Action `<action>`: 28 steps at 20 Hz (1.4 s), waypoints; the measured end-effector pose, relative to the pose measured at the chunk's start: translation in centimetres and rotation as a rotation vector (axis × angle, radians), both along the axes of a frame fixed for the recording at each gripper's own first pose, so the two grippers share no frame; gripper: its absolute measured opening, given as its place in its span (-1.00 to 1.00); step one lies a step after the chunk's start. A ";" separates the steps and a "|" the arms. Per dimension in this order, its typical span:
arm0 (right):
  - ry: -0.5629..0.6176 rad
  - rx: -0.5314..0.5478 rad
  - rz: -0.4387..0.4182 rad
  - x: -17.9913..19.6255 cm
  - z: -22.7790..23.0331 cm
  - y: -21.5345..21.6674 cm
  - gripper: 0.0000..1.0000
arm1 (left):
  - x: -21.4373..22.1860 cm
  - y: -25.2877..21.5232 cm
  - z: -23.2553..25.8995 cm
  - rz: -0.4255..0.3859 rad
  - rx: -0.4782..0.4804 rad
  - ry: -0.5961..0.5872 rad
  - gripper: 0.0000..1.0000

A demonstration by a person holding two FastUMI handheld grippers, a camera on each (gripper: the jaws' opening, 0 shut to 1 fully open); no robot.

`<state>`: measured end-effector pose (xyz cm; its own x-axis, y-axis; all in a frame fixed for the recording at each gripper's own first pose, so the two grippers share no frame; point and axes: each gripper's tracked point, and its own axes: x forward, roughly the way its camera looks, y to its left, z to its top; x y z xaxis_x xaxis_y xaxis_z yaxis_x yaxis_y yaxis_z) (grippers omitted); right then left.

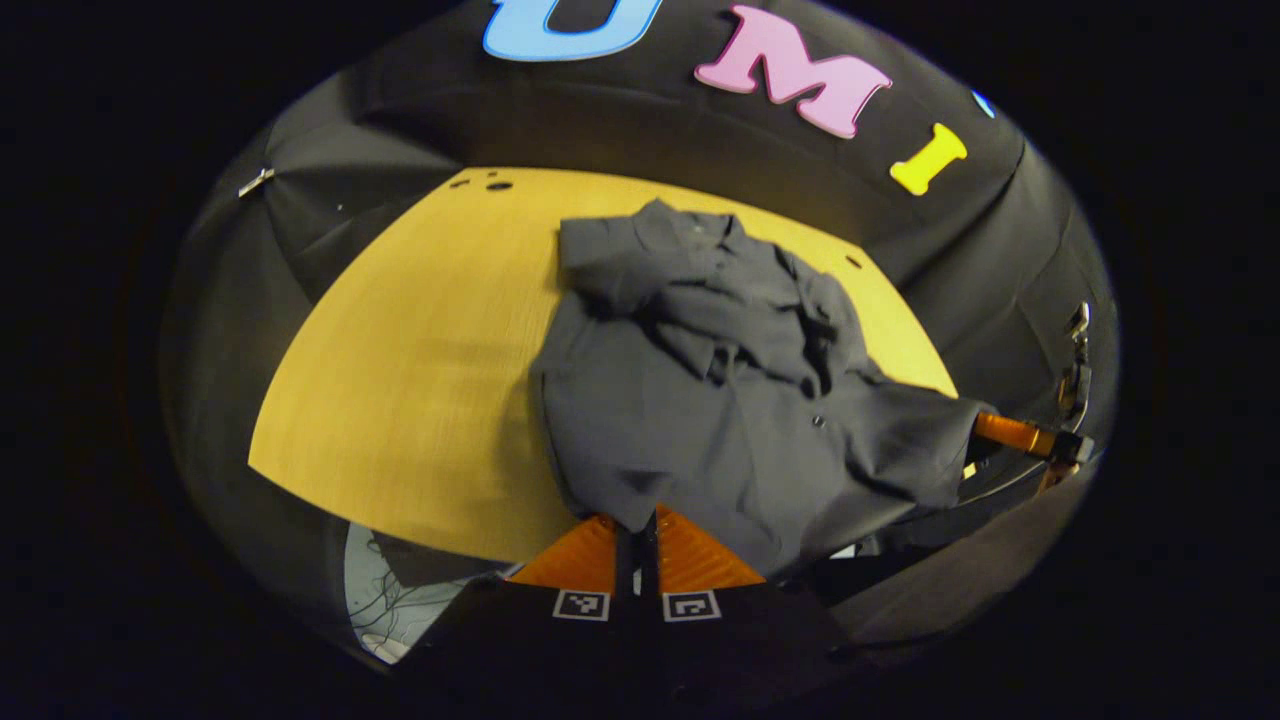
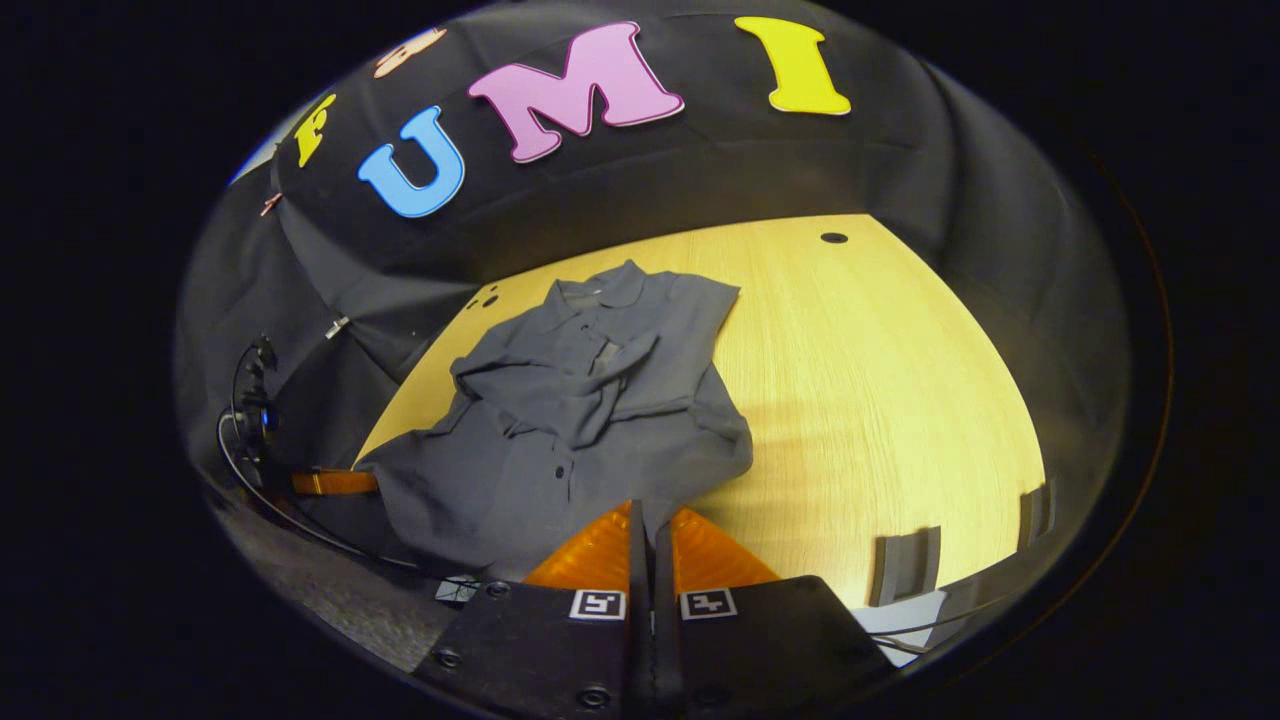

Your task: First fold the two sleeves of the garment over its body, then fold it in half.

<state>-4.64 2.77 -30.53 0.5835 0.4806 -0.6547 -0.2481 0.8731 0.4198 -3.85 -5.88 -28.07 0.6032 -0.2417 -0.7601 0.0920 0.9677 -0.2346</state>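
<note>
Two short sleeves are already folded across the chest of the dark grey shirt (image 1: 700, 400), which lies on the yellow wood-grain counter (image 1: 420, 380) — a buttoned, collared shirt, rumpled where the sleeves overlap and smoother over its lower half. In the left gripper view the left claw (image 1: 637, 535) sits at the shirt's near hem, its two fingers drawn almost together with a fold of the hem cloth running down into the slim gap between them, so it appears to be pinching the hem. In the right gripper view the right claw (image 2: 642, 530) is likewise at the hem (image 2: 600, 500), fingers nearly closed with dark cloth at the gap; it too looks clamped on the hem's edge. Farther off in the left gripper view, at the right rim, the other claw's finger shows at the shirt's far hem corner. The shirt's long axis runs from the hem at the counter's near edge away toward the booth wall, with the collar (image 2: 600, 290) at the far end pointing to the wall; in the right gripper view the axis leans a little to the left — in the left gripper view it leans slightly right. Part of the hem hangs over the counter's near edge.
</note>
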 end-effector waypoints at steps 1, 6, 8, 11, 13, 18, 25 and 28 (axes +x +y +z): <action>-0.015 0.008 -0.004 0.6 0.6 0.0 -0.89 | 1.1 -0.2 1.3 0.000 -0.006 -0.034 -0.90; -0.117 0.073 -0.066 5.6 4.7 -0.7 -0.89 | 7.4 0.4 7.4 0.032 -0.027 -0.180 -0.90; -0.150 0.081 -0.077 7.6 5.8 -1.0 -0.90 | 9.5 1.0 9.0 0.046 -0.031 -0.220 -0.90; -0.193 0.082 -0.091 10.6 7.1 -0.9 -0.90 | 12.2 1.6 10.8 0.074 -0.035 -0.268 -0.90; -0.212 0.082 -0.090 12.3 7.4 -0.4 -0.90 | 14.4 1.6 11.3 0.090 -0.042 -0.292 -0.90; -0.230 0.083 -0.111 17.8 7.2 0.5 -0.89 | 20.2 1.6 11.3 0.112 -0.035 -0.328 -0.90; -0.205 -0.002 -0.123 25.3 1.3 1.4 -0.90 | 28.4 3.5 4.7 0.193 -0.034 -0.228 -0.90; -0.173 -0.037 -0.106 27.7 -2.4 2.3 -0.90 | 30.7 4.7 0.6 0.243 -0.010 -0.171 -0.89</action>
